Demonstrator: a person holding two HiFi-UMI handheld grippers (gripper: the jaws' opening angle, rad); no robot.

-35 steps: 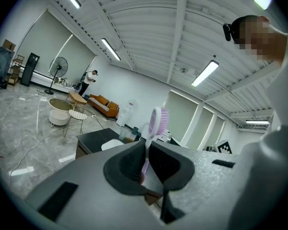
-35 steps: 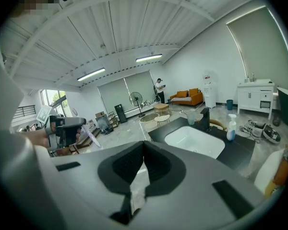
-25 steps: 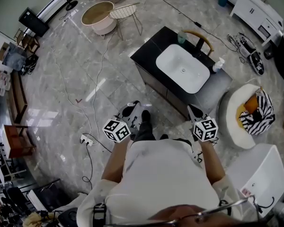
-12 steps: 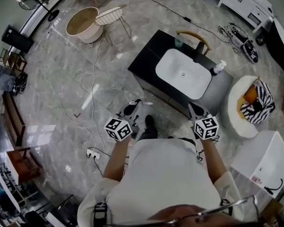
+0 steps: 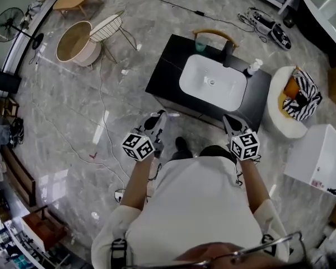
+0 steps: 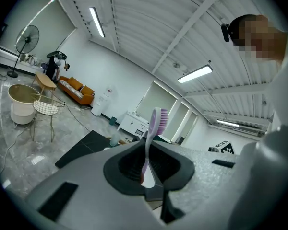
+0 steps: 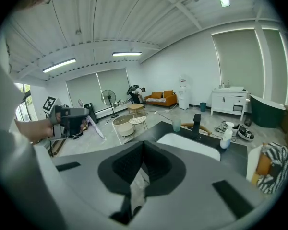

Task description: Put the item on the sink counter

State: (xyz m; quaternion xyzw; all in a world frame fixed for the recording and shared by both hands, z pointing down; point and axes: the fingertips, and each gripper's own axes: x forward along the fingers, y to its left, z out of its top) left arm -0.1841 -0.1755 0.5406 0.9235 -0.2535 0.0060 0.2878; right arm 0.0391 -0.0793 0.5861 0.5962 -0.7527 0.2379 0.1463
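The purple toothbrush (image 6: 149, 145) stands upright, bristles topmost, clamped by its handle in the left hand-held gripper (image 6: 146, 172). I judge this a carrying hold that keeps the head clear, and its lower handle is lost among the pads. The black sink table (image 5: 162, 72) lies ahead of and below both hand-held grippers, well apart, so nothing is placed yet, and the right hand-held gripper (image 7: 142, 157) is clenched on nothing.
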